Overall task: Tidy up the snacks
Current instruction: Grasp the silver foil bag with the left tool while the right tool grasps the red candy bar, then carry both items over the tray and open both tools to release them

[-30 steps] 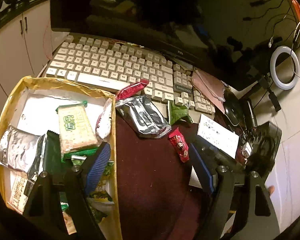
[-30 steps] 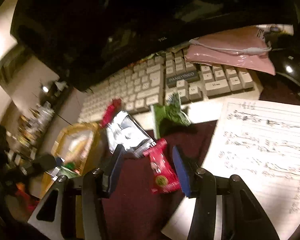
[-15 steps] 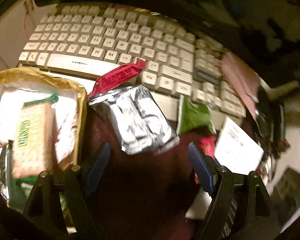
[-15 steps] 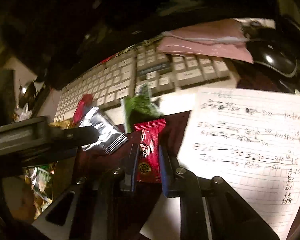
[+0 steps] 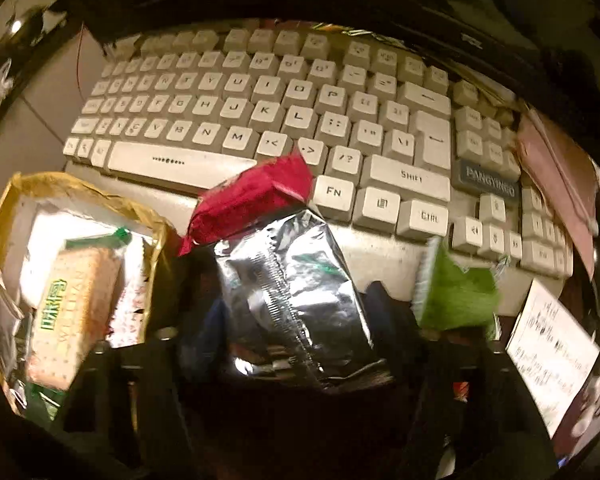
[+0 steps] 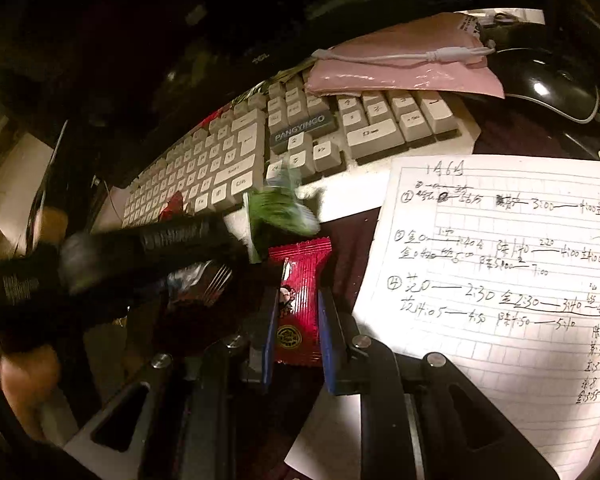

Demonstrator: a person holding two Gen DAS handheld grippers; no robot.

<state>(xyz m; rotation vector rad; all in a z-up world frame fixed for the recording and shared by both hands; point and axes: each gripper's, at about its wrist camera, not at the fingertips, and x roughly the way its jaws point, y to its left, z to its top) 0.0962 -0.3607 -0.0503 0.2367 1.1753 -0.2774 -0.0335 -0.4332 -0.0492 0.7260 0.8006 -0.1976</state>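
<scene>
Right wrist view: right gripper (image 6: pixel 296 334) jaws clamped on the red candy wrapper (image 6: pixel 298 300), which lies on the dark red counter (image 6: pixel 352 248) beside the handwritten sheet (image 6: pixel 500 264). Green packet (image 6: pixel 280 210) sits just beyond, against the keyboard (image 6: pixel 236 160). Left wrist view: left gripper (image 5: pixel 296 320) jaws have just been closing around the silver pouch (image 5: pixel 292 292); contact with the pads cannot be told. A crimson packet (image 5: pixel 252 196) leans on the keyboard edge behind the pouch. To the left, the yellow-rimmed box (image 5: pixel 4 216) holds a cracker pack (image 5: pixel 72 312).
</scene>
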